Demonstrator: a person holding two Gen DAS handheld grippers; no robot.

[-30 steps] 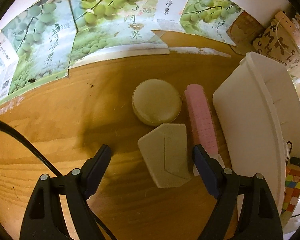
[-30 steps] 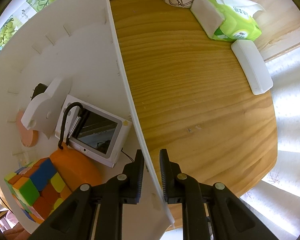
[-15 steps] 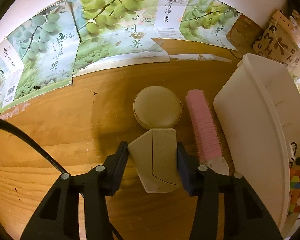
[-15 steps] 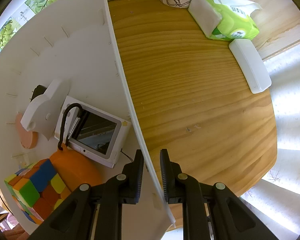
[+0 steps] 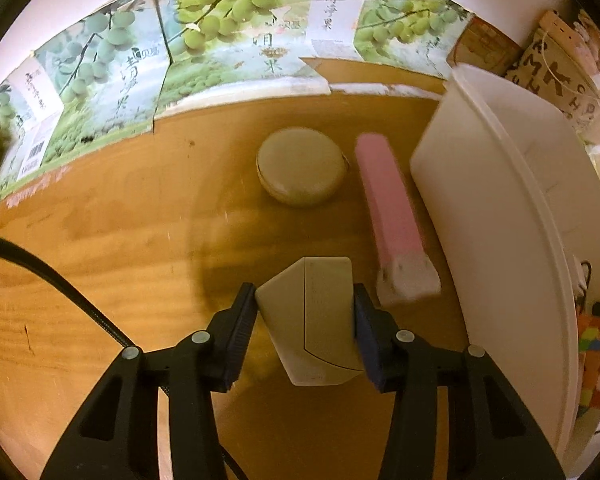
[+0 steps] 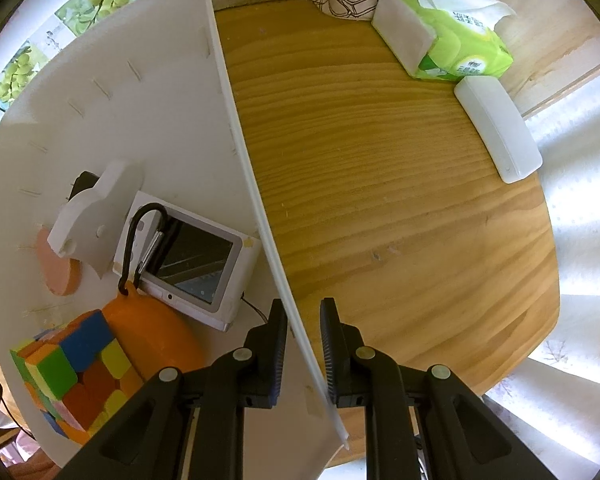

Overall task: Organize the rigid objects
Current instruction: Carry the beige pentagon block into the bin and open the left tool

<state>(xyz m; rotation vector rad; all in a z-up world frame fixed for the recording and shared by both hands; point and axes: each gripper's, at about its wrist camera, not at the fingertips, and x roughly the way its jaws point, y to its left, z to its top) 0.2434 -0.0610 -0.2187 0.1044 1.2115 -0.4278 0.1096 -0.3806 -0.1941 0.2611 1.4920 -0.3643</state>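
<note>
Nearest in the left wrist view, the left gripper (image 5: pixel 305 312) is clamped on a beige angular case (image 5: pixel 314 320), one pad pressed against each long side. The case sits low over the wooden table (image 5: pixel 120 240); whether it has left the surface cannot be told. This looks like the pick-up step: the case is gripped and its likely destination is the white bin (image 5: pixel 500 216) to the right. The next move would call for raising the case enough to clear the bin's tall near wall, then carrying it right and over the rim.

Just right of the case lies a pink bar with a white end (image 5: pixel 392 216), between the case and the bin, so a low sideways sweep could knock it. Farther ahead rests a round beige case (image 5: pixel 302 170), close beside the pink bar. Beyond that, flattened grape-print cardboard (image 5: pixel 204 40) lies along the table's back edge.

In the right wrist view, the right gripper (image 6: pixel 304 346) straddles the bin's side wall (image 6: pixel 236 128), fingers close on either side, apparently steadying it; full contact is unclear. Inside the bin are a colour cube (image 6: pixel 68 372), an orange case (image 6: pixel 156 344) and a small screen device (image 6: pixel 196 256). Far across the table sit a green tissue pack (image 6: pixel 448 36) and a white case (image 6: pixel 498 134).
</note>
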